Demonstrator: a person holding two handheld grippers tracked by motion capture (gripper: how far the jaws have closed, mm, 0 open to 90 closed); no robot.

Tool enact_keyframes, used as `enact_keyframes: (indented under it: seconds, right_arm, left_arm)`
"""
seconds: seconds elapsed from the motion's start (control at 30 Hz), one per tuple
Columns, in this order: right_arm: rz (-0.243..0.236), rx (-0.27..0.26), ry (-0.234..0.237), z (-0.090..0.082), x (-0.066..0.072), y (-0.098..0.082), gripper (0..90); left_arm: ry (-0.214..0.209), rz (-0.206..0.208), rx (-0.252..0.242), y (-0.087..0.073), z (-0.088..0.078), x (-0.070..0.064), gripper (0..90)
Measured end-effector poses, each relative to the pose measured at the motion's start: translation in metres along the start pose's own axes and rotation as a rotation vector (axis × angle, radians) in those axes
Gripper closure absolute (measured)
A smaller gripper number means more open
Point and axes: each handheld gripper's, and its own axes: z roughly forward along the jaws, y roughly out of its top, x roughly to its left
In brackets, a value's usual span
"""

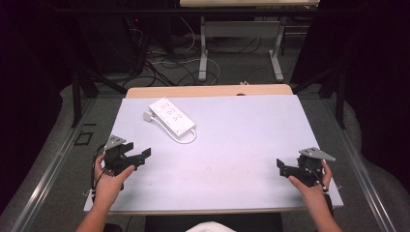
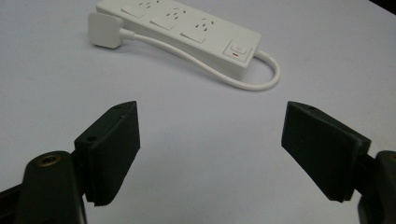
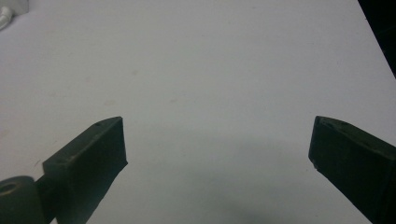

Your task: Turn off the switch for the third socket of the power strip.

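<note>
A white power strip (image 1: 171,116) lies at the back left of the white table top (image 1: 232,140), its cord looped round one end and its flat plug (image 1: 147,116) resting beside it. In the left gripper view the strip (image 2: 187,25) and plug (image 2: 103,29) lie ahead of the jaws, well apart from them. My left gripper (image 1: 143,155) hovers at the table's left edge, open with nothing between its jaws (image 2: 212,135). My right gripper (image 1: 280,166) sits near the front right corner, open over bare table (image 3: 217,140).
The white table top (image 3: 210,70) ends in a wooden strip (image 1: 208,91) at the back. Beyond it stand a second table's metal legs (image 1: 203,53) and loose cables (image 1: 159,67) on the floor. Dark frame bars (image 1: 77,96) flank the table on both sides.
</note>
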Motion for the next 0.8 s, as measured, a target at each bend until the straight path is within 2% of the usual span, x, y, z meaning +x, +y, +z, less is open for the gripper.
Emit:
enact_keyframes:
  seconds: [0.43,0.8]
  right_arm:
    - [-0.008,-0.005,-0.001,-0.001,0.000,0.000,4.3]
    - [-0.003,-0.010,-0.008,-0.001,0.001,-0.001,4.7]
  left_arm:
    - [-0.014,0.013,0.013,0.031,0.006,-0.002,21.3]
    - [0.010,0.037,0.019,0.054,0.016,-0.004,24.2]
